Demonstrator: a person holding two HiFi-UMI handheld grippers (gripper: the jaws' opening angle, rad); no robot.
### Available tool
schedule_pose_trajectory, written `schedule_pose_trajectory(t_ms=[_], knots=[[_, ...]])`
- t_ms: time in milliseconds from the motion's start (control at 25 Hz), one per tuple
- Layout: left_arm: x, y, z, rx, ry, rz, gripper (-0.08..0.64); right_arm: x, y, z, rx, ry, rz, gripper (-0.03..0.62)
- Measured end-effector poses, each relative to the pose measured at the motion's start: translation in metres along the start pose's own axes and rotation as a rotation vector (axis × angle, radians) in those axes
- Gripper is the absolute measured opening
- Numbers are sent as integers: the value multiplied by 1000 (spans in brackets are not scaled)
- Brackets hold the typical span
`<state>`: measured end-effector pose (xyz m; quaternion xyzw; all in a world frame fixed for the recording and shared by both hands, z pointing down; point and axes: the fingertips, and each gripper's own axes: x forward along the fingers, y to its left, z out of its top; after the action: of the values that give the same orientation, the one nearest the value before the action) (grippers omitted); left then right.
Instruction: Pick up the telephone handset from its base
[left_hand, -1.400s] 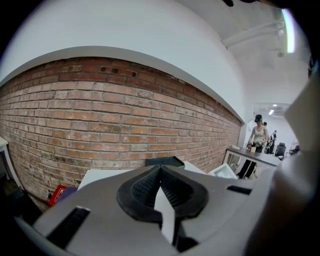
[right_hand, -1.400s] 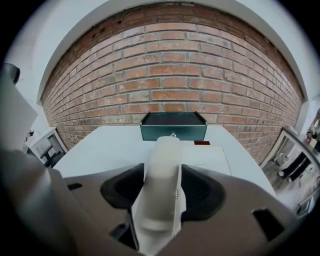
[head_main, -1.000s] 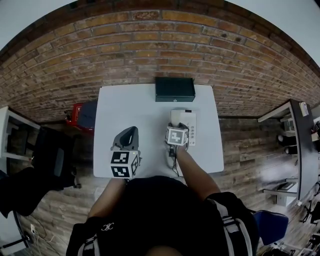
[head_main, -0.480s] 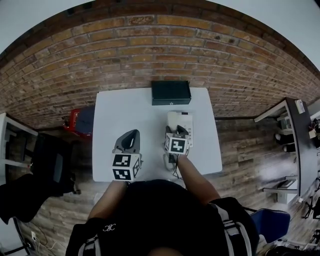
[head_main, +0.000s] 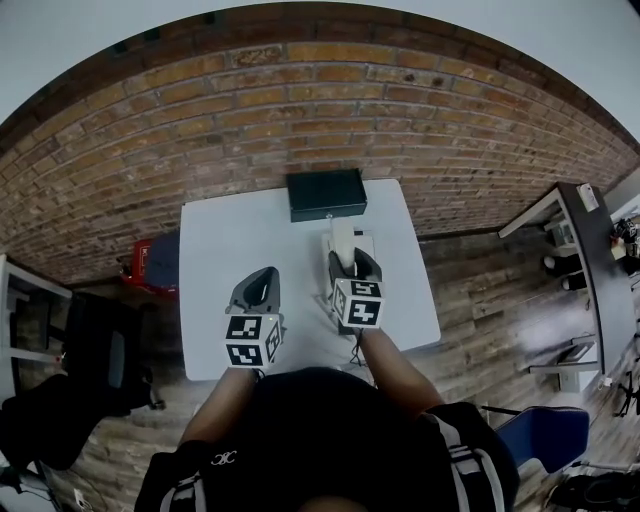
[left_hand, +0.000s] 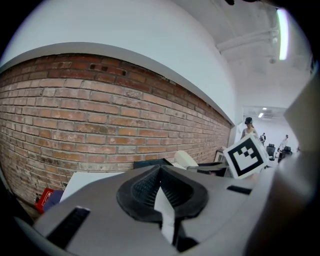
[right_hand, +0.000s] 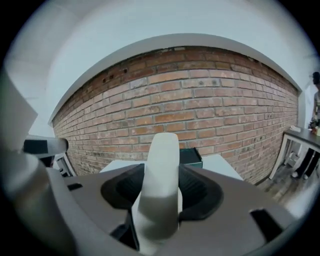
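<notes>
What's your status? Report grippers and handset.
Right gripper shut on cream plastic telephone handset, tip raised. Left gripper shut, empty. Dark green box behind, clear of path.

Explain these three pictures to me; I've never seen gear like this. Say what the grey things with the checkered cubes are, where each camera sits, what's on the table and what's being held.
There is no robot here. A person holds a hand-operated two-jaw gripper in each hand, and the checkered cubes are part of those grippers. The top-down picture comes from a camera on the person's head. The other two come from cameras riding on each gripper, looking along its jaws. On the white table sit a white telephone base and, at the far edge, a dark box. The right gripper is clamped on the white handset, which sticks out past its jaws. The left gripper hangs beside it, jaws together, holding nothing.
</notes>
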<state>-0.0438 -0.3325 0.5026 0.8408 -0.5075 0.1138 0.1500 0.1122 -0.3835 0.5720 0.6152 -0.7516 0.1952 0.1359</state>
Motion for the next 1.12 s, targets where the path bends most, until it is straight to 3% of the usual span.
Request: schedule_pose_trajectory(t_ms=[360,1120], knots=[[15,-16,5,7,-7,-47,2,-48,-23,36,44,-133,-23,198],[19,-39,22,41,-77,-99,2,-76,-23,43,46,-206,-17,199]])
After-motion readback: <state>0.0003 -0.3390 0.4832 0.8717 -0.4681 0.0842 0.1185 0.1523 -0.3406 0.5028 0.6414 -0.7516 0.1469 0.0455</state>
